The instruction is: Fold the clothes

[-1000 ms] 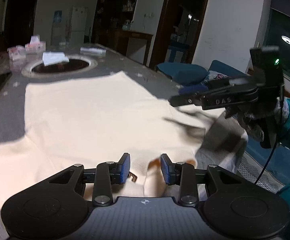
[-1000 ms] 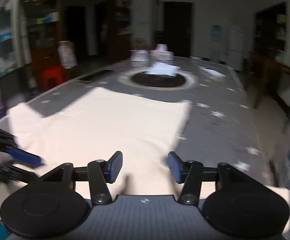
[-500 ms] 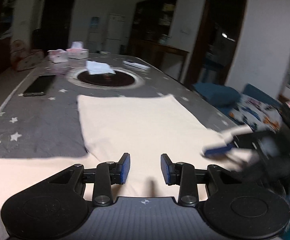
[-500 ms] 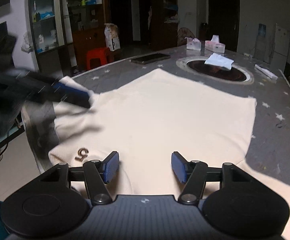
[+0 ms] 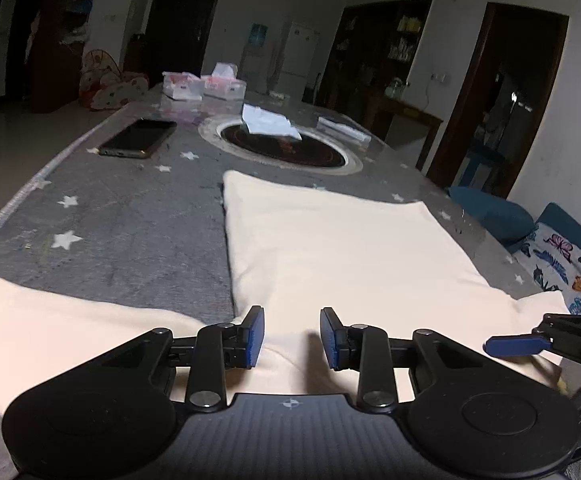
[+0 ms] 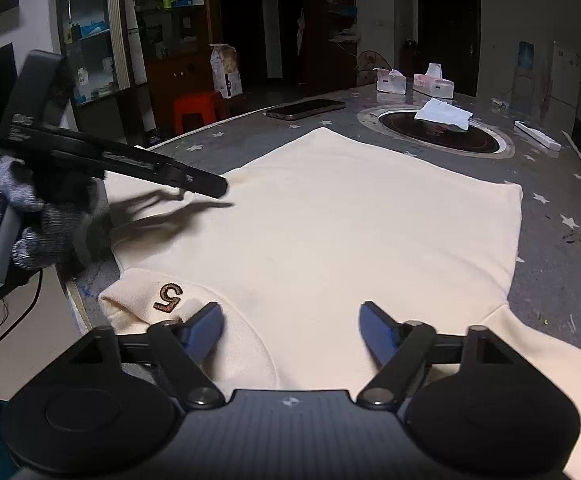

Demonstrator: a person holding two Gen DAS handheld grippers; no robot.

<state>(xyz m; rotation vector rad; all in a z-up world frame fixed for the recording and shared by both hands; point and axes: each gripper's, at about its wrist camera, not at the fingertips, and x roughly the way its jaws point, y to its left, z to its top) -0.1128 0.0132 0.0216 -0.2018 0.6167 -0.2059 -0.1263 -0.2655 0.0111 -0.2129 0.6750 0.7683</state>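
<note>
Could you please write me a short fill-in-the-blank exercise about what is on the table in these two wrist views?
1. The cream garment carries a brown embroidered number ___ near the right gripper.
2. The jaws of the left gripper stand ___ above the fabric.
3. The grey tablecloth is printed with white ___.
4. The dark phone lies ___ the garment, not on it.

Missing words: 5; open; stars; beside

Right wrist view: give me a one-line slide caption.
Open right hand-held gripper over a cream garment spread flat on the starred table, left hand-held gripper above its far side.
</note>
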